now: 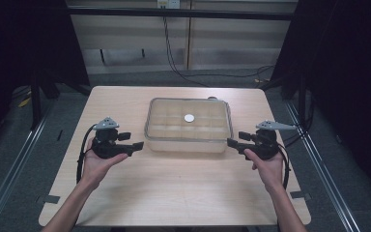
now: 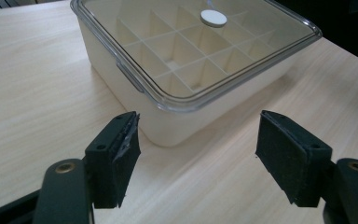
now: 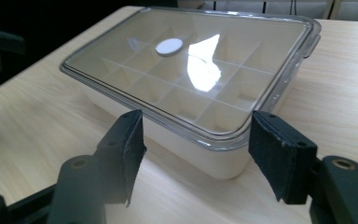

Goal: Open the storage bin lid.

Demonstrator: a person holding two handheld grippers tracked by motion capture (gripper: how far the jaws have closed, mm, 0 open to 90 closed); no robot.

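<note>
1. A cream divided box point(image 1: 189, 126) sits on the wooden table point(image 1: 174, 193), a little beyond its middle. Its long axis runs left to right as I stand behind the person. A clear lid point(image 1: 188, 117) covers it, with a small white disc point(image 1: 189, 118) at the lid's middle.

2. The left gripper point(image 1: 136, 145) is held just off the box's left near corner, jaws pointing toward the box. In the left gripper view the pads point(image 2: 121, 156) stand well apart with nothing between them, and the box corner lies just ahead, apart from them.

3. The right gripper point(image 1: 234, 143) mirrors it off the box's right near corner, jaws aimed inward at the box. In the right gripper view its jaws are also spread, empty, with the box's rounded corner point(image 3: 223, 165) between and just beyond them, not touching.

4. The two hands look about equally near the box, one at each short end, so neither has the clear advantage.

5. My judgement: the box lies between the grippers along its long axis, so the coming move is likely each gripper closing in on its own end, either to take the lid's rim or to lift the whole box.

6. Through the lid the compartments point(image 2: 182, 56) look empty, as far as I can tell.
</note>
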